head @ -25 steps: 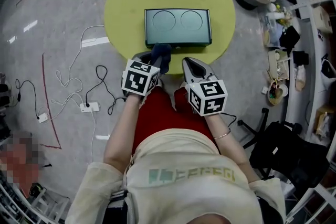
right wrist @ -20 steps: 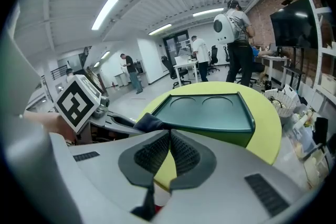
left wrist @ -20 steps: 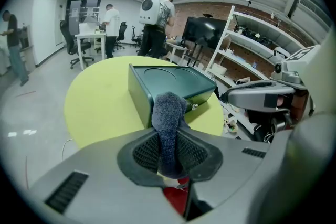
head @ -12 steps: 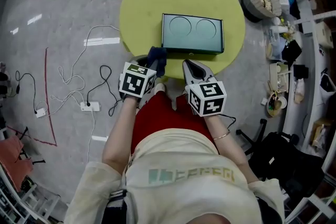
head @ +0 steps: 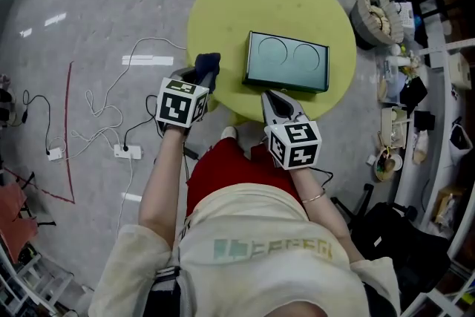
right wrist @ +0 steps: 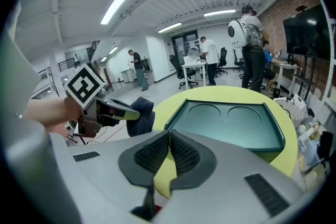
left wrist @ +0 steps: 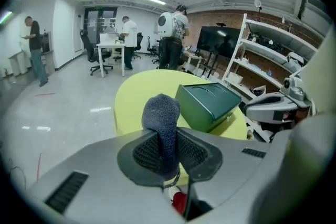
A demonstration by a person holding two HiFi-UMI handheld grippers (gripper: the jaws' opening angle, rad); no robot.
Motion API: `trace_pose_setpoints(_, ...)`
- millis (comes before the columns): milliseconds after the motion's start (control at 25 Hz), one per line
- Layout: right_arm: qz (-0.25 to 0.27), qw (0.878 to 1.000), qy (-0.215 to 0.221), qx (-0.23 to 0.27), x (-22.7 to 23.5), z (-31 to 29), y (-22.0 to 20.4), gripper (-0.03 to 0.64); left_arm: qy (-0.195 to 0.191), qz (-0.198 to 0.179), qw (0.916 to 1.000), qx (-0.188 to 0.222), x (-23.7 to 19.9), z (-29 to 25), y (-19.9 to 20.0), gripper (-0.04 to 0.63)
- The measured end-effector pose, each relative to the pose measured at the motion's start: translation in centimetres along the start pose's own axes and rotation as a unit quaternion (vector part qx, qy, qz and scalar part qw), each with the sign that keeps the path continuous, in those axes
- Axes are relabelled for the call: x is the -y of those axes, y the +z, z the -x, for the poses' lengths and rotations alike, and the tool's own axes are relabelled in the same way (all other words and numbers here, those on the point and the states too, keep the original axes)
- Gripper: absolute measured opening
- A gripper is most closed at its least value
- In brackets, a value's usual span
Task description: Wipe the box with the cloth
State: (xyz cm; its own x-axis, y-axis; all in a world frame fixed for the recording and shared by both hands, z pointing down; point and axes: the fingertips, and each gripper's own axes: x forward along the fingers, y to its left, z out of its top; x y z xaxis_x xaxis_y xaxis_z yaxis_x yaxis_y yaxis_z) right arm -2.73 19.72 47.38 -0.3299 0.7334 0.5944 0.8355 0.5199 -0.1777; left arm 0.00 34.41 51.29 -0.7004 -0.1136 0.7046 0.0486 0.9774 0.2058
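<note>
A dark green box (head: pixel 287 61) with two round recesses in its lid lies on the round yellow table (head: pixel 252 4). At the table's left edge, left of the box and apart from it, my left gripper (head: pixel 202 75) is shut on a dark blue cloth (head: pixel 208 61). In the left gripper view the cloth (left wrist: pixel 161 113) stands up between the jaws, with the box (left wrist: pixel 212 102) ahead to the right. My right gripper (head: pixel 269 96) hovers at the table's near edge in front of the box, shut and holding nothing. In the right gripper view the jaws (right wrist: pixel 169 137) meet before the box (right wrist: pixel 228 123).
White and black cables and a power strip (head: pixel 123 152) lie on the floor at left. A round basket (head: pixel 371 0) and cluttered shelves (head: pixel 415 85) stand at right, a black chair (head: pixel 401 223) at near right. Several people (left wrist: pixel 170 39) stand far behind the table.
My left gripper has carried the cloth leftwards from the box's front left corner to the table's left edge. The right gripper has stayed in front of the box. The head view has shifted.
</note>
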Motion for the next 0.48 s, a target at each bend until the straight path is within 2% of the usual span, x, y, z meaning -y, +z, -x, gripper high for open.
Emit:
trace_pose_setpoints(280,-0.017,0.999,-0.040,-0.008,2.4,0.2,0.2,0.038,-0.014,-0.017,0.9993,0.031,-1.4,-3.6,5.9,0.066)
trace_pose_setpoints(480,-0.042,0.996,-0.072,-0.017,5.1,0.9,-0.4,0.038,-0.032,-0.030,0.9986,0.030,-0.7,-7.8,8.9,0.066)
